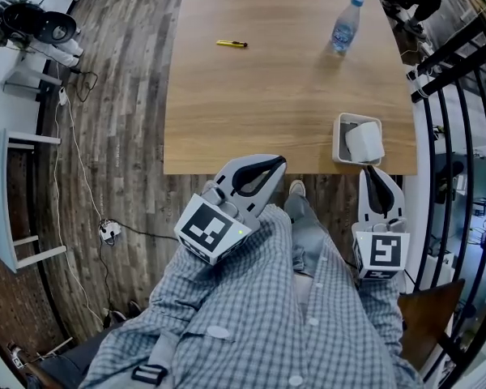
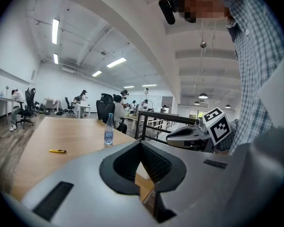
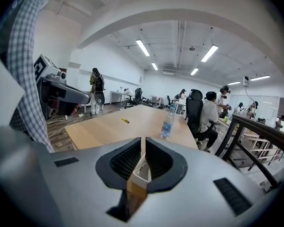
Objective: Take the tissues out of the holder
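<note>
A white tissue holder (image 1: 343, 136) stands at the near right corner of the wooden table (image 1: 267, 96), with a white wad of tissues (image 1: 364, 142) in it. My right gripper (image 1: 371, 169) hangs just short of the table edge, in front of the holder, shut and empty. In the right gripper view the holder (image 3: 142, 171) shows through the gap below the closed tips (image 3: 143, 138). Over the floor to the left, my left gripper (image 1: 279, 162) is also shut with nothing in it, its tips (image 2: 141, 143) meeting.
A water bottle (image 1: 346, 24) stands at the far right of the table and a yellow pen-like tool (image 1: 232, 44) lies at the far middle. A black railing (image 1: 449, 96) runs along the right. Cables and a white shelf (image 1: 8, 201) are on the floor at left.
</note>
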Demonstrator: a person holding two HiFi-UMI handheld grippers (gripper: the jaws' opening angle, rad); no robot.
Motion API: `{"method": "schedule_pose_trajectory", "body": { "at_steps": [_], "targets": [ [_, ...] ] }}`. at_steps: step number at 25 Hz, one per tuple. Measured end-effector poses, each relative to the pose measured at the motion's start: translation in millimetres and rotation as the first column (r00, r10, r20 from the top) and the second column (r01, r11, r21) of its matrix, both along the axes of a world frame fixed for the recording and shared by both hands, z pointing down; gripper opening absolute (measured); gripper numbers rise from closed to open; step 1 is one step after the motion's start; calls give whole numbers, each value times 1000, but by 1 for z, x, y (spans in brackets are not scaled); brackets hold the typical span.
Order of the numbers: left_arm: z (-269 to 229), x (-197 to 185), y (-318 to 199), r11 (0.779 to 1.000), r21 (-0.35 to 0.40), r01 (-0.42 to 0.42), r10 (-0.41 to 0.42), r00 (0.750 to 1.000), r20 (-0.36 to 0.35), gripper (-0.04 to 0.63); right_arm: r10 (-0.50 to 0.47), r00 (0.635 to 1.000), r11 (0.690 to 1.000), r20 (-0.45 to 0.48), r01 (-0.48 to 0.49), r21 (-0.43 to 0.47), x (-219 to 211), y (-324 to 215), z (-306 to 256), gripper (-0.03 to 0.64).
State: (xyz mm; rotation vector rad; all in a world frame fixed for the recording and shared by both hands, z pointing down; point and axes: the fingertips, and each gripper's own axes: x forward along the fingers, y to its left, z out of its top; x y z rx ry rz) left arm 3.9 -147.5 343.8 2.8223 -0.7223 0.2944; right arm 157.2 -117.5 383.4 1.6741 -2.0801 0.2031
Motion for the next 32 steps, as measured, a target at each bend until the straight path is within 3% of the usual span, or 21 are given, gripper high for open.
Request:
{"method": "schedule_pose_trajectory", "body": {
  "at_steps": [10, 20, 24, 32],
  "targets": [
    [7, 32, -30, 999, -39, 4, -3, 1000, 8, 0, 82, 997, 996, 3, -82, -33, 46, -31, 20, 26],
    [25, 54, -50, 995, -103, 7, -2, 999, 47, 0, 104, 994, 984, 21, -100, -147, 71, -45, 58, 179],
    [30, 61, -51, 994, -110, -11, 14, 999, 31, 0, 102, 994, 978, 37, -94, -188, 74, -46, 72, 251],
    [39, 69, -55, 988, -157, -8, 14, 999, 37, 0, 85, 996, 956, 32, -72, -285, 77, -41, 109, 275]
  ]
}}
